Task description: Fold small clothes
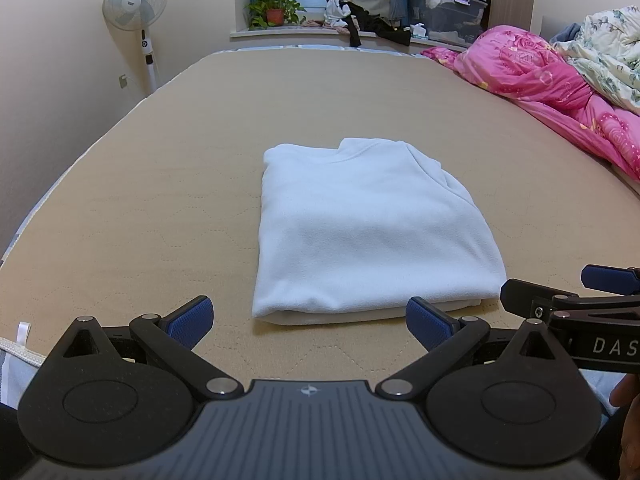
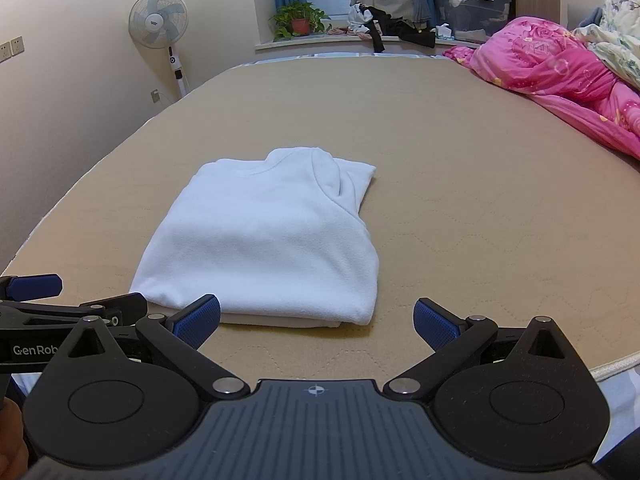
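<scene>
Left wrist view. The left gripper (image 1: 308,320) has its jaws spread wide with nothing between them. Just ahead of it, slightly to its right, lies the white fleece top (image 1: 360,232), folded into a compact rectangle with the collar on the far side and the doubled near edge facing the fingertips. It rests on the tan quilted mattress cover (image 1: 160,184). The fold appears complete; what remains, if anything, is judged to be a last smoothing or setting the bundle aside. The mattress edge runs close below and to the left of the gripper; bare cover lies open ahead and to the left. The pink floral quilt (image 1: 552,92) bounds the far right.

Right wrist view. The right gripper (image 2: 316,322) is likewise spread apart and empty. The top (image 2: 264,236) sits just ahead and to its left, with one sleeve fold slightly proud at the far right corner. Free cover extends ahead and to the right as far as the quilt (image 2: 560,64); the mattress edge passes close at the lower right. The left gripper (image 2: 52,296) enters from the left, beside the near corner of the top.
</scene>
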A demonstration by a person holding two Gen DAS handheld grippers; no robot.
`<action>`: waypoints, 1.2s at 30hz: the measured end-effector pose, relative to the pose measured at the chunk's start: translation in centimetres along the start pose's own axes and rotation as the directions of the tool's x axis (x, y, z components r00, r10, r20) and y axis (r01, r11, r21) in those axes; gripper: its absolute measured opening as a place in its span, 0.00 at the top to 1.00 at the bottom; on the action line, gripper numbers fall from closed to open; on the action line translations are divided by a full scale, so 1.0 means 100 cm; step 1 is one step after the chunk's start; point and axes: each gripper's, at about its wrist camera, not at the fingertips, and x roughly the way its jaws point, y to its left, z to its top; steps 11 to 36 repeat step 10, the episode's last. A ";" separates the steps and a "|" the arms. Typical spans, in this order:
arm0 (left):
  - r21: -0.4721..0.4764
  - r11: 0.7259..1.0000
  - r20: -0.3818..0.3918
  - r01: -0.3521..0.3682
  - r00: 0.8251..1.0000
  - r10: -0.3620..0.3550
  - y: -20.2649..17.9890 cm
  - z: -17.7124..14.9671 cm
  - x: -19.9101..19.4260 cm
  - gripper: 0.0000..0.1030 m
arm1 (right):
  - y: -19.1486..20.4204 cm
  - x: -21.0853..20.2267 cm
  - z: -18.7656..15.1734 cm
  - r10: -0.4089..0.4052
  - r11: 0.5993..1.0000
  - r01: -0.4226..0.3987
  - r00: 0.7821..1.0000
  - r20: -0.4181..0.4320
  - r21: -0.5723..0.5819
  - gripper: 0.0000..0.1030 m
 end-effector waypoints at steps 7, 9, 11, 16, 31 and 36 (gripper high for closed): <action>-0.001 1.000 0.000 0.000 1.000 0.000 0.001 0.000 0.000 0.00 | 0.001 0.000 0.000 -0.001 1.000 0.001 1.000 0.000 -0.001 0.01; -0.002 1.000 -0.002 0.001 1.000 -0.001 0.001 0.001 0.000 0.00 | 0.001 0.000 0.000 -0.002 1.000 0.002 1.000 0.000 -0.001 0.01; -0.002 1.000 -0.002 0.001 1.000 -0.001 0.002 0.001 0.000 0.00 | 0.001 0.000 0.000 -0.002 1.000 0.002 1.000 0.002 0.000 0.01; -0.002 1.000 -0.002 0.001 1.000 -0.001 0.002 0.001 0.000 0.00 | 0.001 0.000 0.000 -0.002 1.000 0.002 1.000 0.002 0.000 0.01; -0.002 1.000 -0.002 0.001 1.000 -0.001 0.002 0.001 0.000 0.00 | 0.001 0.000 0.000 -0.002 1.000 0.002 1.000 0.002 0.000 0.01; -0.002 1.000 -0.002 0.001 1.000 -0.001 0.002 0.001 0.000 0.00 | 0.001 0.000 0.000 -0.002 1.000 0.002 1.000 0.002 0.000 0.01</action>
